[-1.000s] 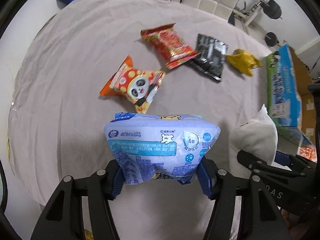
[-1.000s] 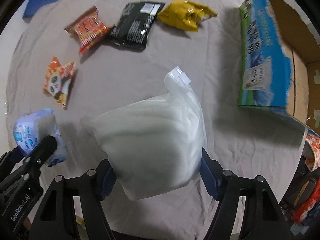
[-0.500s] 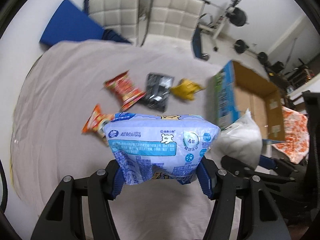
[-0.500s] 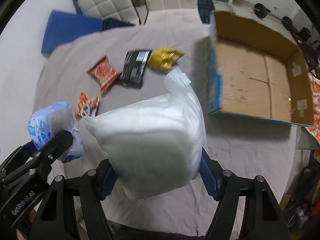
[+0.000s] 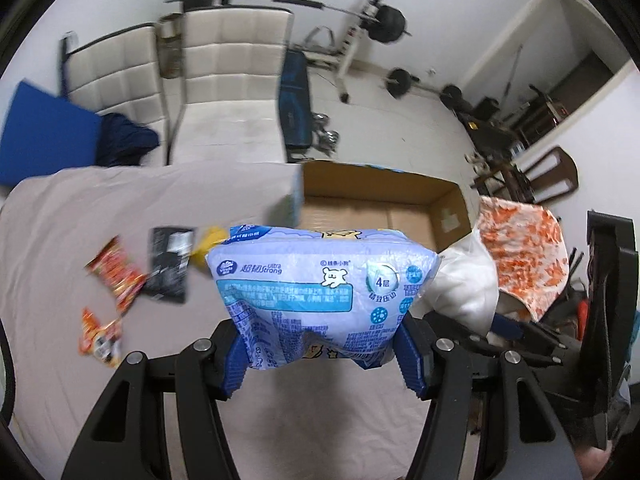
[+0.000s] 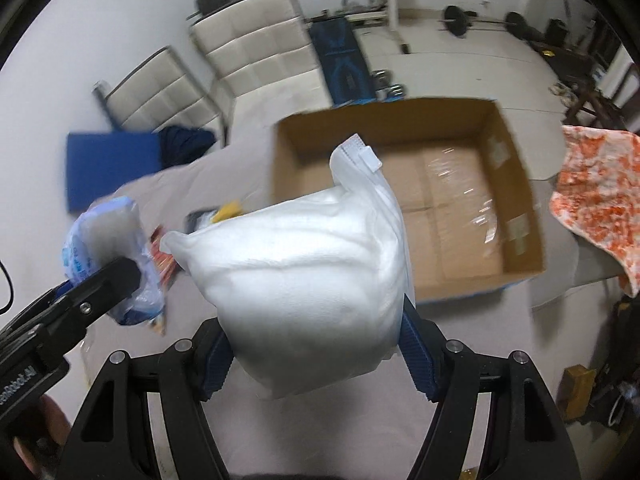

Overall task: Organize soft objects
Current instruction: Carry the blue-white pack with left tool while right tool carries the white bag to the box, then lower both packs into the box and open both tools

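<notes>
My left gripper is shut on a pale blue tissue pack with a bear logo, held in the air above the beige cloth-covered table. My right gripper is shut on a white padded bag with a zip-top flap, also lifted. An open cardboard box lies ahead of both loads; its inside holds nothing. In the right wrist view the tissue pack and the left gripper's arm show at the left. The white bag shows at the right of the left wrist view.
Several snack packets lie on the cloth at the left: a red one, a black one, a yellow one and a panda-print one. An orange-and-white cloth hangs right of the box. Padded chairs and weight gear stand behind.
Both grippers have risen and swung toward the cardboard box with their loads still held. The snack packets have slid to the left and shrunk in view; the box's open inside has come into sight.
</notes>
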Demonstrator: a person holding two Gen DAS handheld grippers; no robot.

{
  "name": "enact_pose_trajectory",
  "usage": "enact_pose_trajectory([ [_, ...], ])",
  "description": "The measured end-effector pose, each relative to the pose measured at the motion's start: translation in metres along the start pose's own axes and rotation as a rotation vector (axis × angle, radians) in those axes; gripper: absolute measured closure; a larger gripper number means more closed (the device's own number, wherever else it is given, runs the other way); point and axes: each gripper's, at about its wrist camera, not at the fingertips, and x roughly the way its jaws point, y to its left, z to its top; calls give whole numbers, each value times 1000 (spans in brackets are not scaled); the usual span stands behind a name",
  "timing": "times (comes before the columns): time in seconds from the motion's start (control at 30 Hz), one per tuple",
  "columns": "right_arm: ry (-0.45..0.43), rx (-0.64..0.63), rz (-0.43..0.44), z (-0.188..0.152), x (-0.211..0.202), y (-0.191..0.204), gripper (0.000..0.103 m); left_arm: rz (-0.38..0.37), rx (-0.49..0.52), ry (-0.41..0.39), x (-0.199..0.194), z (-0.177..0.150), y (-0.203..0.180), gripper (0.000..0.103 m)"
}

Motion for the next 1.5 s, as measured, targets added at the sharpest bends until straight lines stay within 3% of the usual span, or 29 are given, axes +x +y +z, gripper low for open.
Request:
enact_pose_trajectory([
  [0.2, 10, 67, -75, 63, 21, -81, 29, -66, 8, 131, 80, 51, -45, 44],
  [0.37, 67, 106, -97, 107, 75, -138, 28, -88, -39, 264, 166, 78, -58, 43],
  [0.47, 98, 116, -116, 127, 112, -159, 28, -99, -68, 343, 210, 88, -58, 43],
  [0.67, 154, 82, -152, 154, 173, -175, 27, -54, -69, 395, 261, 100, -59, 40],
  [1.1, 231, 36, -182, 187, 239, -177, 21, 21, -52, 486, 301, 107, -61, 30],
  [1.23, 234, 27, -179, 190, 243, -180, 12, 61, -3, 461, 298, 108, -66, 23],
  [1.3, 230, 22, -177, 191, 241, -180, 8, 64, -2, 454, 293, 108, -67, 15],
  [1.5, 220, 21, -168, 196, 230, -186, 0, 62, -5, 433, 282, 109, -68, 4],
])
